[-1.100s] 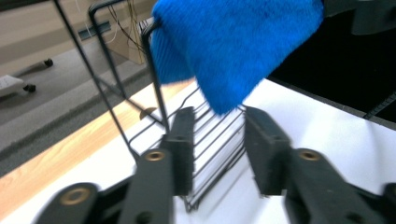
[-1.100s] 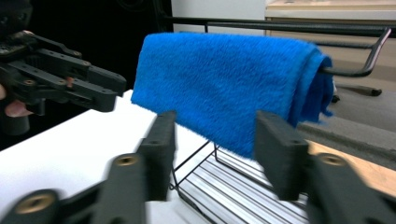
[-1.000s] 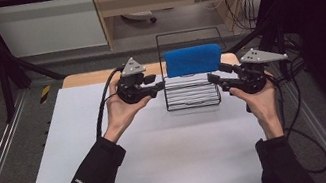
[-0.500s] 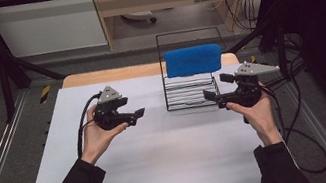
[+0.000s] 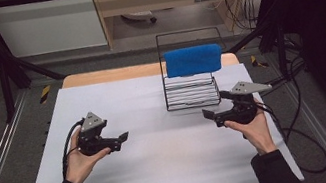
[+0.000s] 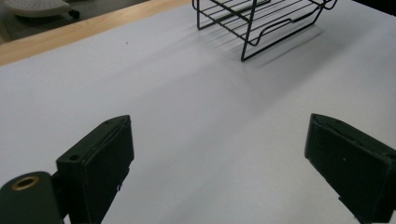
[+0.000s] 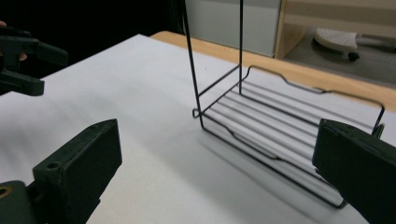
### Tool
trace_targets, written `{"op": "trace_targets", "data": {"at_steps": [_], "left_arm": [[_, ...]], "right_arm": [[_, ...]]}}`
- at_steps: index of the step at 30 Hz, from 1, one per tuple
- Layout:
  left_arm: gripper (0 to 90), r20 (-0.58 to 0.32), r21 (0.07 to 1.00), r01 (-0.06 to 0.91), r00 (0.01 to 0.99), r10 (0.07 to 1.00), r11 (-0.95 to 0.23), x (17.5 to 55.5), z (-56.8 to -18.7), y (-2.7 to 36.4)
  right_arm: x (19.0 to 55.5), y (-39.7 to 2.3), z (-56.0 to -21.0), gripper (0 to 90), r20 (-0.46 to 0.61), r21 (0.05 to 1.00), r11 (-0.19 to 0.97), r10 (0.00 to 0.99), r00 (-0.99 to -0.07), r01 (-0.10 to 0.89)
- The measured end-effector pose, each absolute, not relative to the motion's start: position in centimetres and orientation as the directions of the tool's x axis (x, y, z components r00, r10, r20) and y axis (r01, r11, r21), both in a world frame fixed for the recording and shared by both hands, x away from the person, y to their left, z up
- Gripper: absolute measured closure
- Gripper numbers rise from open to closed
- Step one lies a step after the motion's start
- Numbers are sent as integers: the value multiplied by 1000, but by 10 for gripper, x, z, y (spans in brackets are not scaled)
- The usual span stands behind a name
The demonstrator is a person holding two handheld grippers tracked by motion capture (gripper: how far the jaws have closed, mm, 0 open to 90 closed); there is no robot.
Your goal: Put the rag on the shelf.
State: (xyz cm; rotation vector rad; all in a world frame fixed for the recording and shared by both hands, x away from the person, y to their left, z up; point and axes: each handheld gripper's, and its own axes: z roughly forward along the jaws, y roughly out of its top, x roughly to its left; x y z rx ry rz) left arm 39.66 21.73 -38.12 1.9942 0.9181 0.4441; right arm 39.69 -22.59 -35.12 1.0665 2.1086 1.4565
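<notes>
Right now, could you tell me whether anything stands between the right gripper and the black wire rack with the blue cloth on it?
Nothing visible does. The right gripper is open and empty, apart from the black wire rack, with only bare white table surface between them. The blue cloth hangs over the rack's top rail, on the far side.

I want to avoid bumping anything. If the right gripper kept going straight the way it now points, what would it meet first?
Probably the wire rack: the open right gripper looks along the white table at the rack's near lower rail. Depth is hard to judge, so it may skim the table first.
</notes>
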Motion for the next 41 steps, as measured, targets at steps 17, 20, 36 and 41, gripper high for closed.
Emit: {"op": "trace_targets", "data": {"at_steps": [17,20,36,41], "left_arm": [[85,-78,821,462,674,735,-336,370,-424,249],[84,-68,821,454,681,730,-346,366,-428,253],[84,-54,805,459,689,723,-377,360,-444,260],[84,-54,805,458,690,722,-378,360,-445,260]], "right_arm": [[376,-242,-415,6,193,854,199,736,-648,481],[371,-247,-424,6,190,847,212,735,-651,487],[359,-262,-448,7,177,807,256,754,-632,532],[359,-261,-448,7,175,801,264,755,-632,538]]}}
